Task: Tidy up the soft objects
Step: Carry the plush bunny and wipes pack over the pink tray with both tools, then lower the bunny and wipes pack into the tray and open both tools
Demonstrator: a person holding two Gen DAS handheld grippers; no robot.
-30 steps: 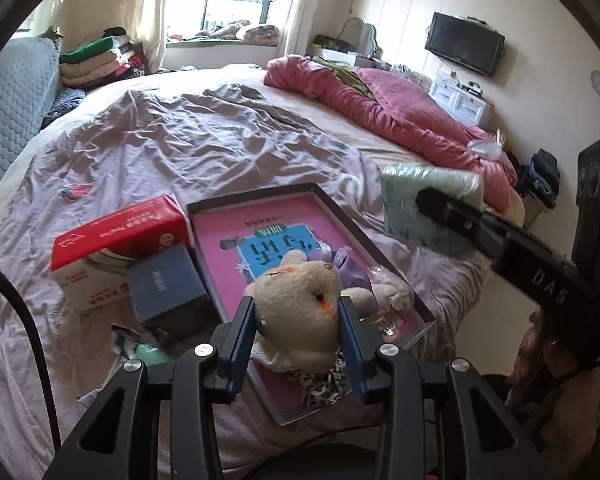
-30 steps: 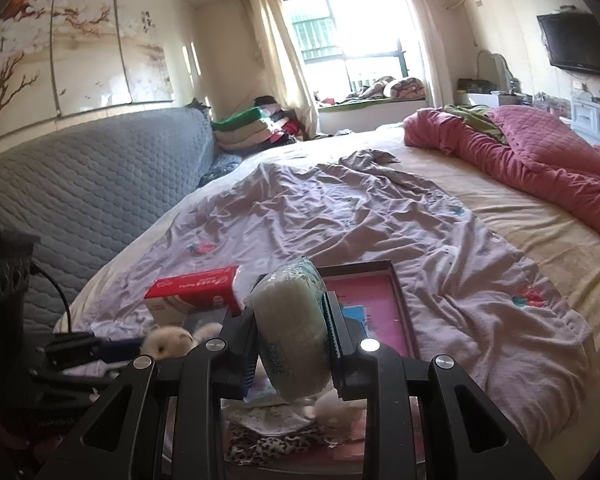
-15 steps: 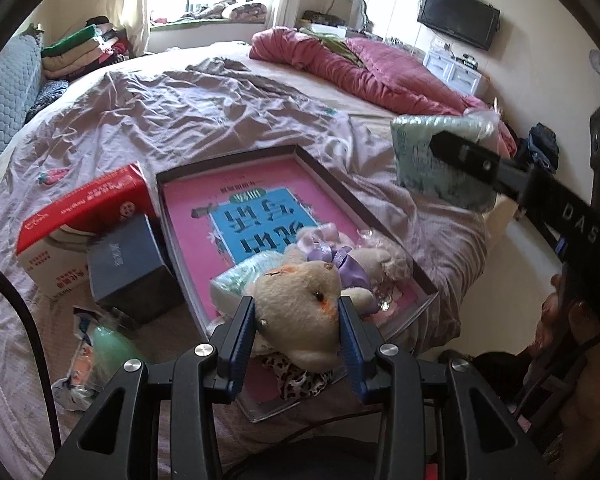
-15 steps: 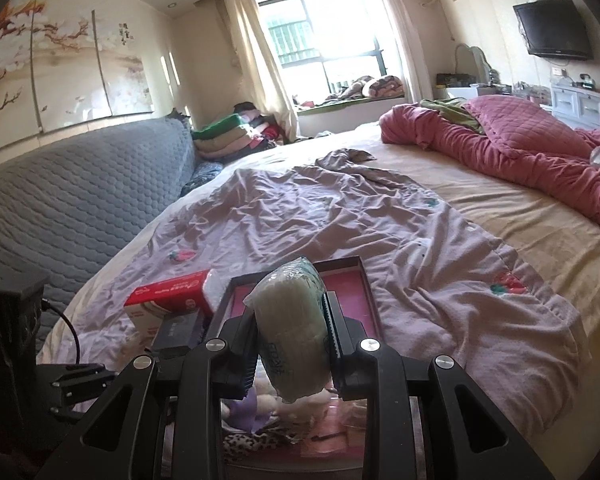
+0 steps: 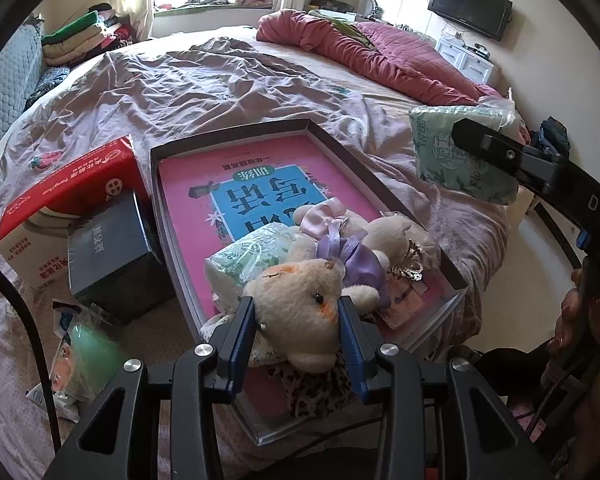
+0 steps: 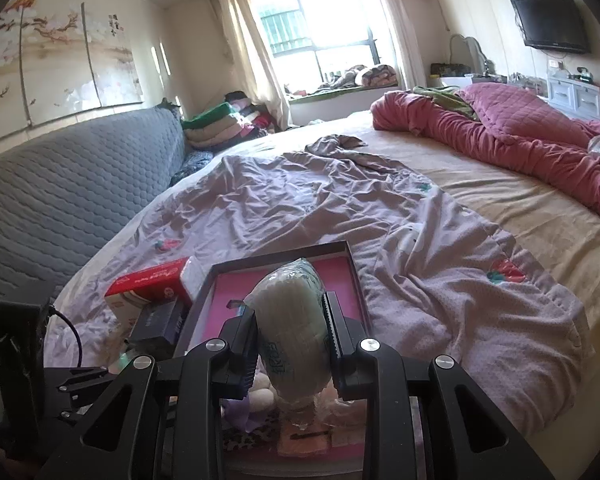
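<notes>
My left gripper (image 5: 298,320) is shut on a cream plush bear (image 5: 300,312), held low over the near end of a dark tray (image 5: 360,160) lined with a pink book. Under the bear lie a tissue pack (image 5: 256,256), a plush toy with a purple ribbon (image 5: 352,252) and a leopard-print cloth (image 5: 320,392). My right gripper (image 6: 290,312) is shut on a green-and-white tissue pack (image 6: 290,320), hovering above the same tray (image 6: 350,268). In the left wrist view that pack (image 5: 456,152) hangs at the right, above the bed's edge.
A red-and-white box (image 5: 64,200) and a dark box (image 5: 112,252) sit left of the tray on the mauve sheet (image 5: 220,80). Crumpled wrappers (image 5: 80,356) lie near left. A red quilt (image 6: 520,136) lies at the far right, a grey headboard (image 6: 60,200) at left.
Both grippers have sunk toward the tray with their loads. The bear now sits just above the pile of soft things, and the right-hand pack has drifted forward over the tray.
</notes>
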